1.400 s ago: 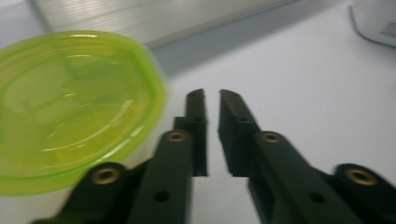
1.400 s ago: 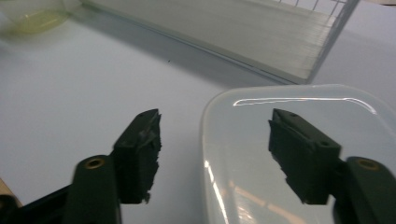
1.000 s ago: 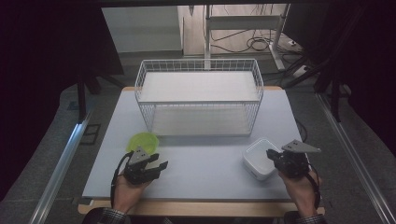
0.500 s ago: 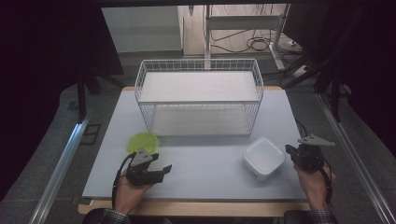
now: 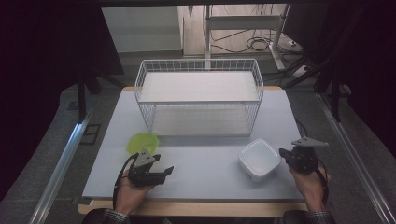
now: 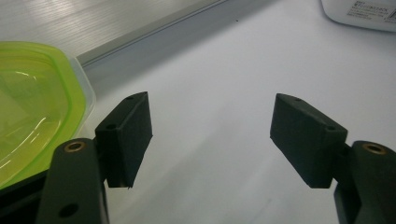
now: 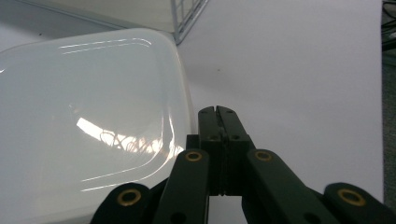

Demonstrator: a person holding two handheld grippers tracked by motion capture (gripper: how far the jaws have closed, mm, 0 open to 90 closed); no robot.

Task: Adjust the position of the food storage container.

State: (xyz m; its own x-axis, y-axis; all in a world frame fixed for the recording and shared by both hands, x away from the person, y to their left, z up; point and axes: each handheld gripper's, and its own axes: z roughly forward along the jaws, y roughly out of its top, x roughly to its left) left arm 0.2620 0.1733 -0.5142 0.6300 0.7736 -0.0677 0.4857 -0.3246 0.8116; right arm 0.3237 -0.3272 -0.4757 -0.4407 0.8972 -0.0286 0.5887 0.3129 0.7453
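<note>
A lime-green shallow container (image 5: 142, 141) lies on the white table, just up and left of my left gripper (image 5: 162, 171). In the left gripper view its rim (image 6: 32, 102) sits beside the left pad. The left jaws have just been opening and now stand wide apart (image 6: 211, 140) over bare table, with nothing between them. A white square container (image 5: 259, 158) rests at the right front. My right gripper (image 5: 284, 153) is shut and empty just off that container's right edge. In the right gripper view the closed tips (image 7: 218, 112) point along the white container (image 7: 84, 116).
A white wire basket (image 5: 200, 101) with a white floor stands across the middle back of the table. The white table top (image 5: 210, 158) is bare between the two containers. Metal rails run along both sides of the table on the floor, and cables lie behind it.
My right gripper has drawn back to the right, off the white container's edge. The left jaws stand wider apart than a second ago. The left hand has stayed put.
</note>
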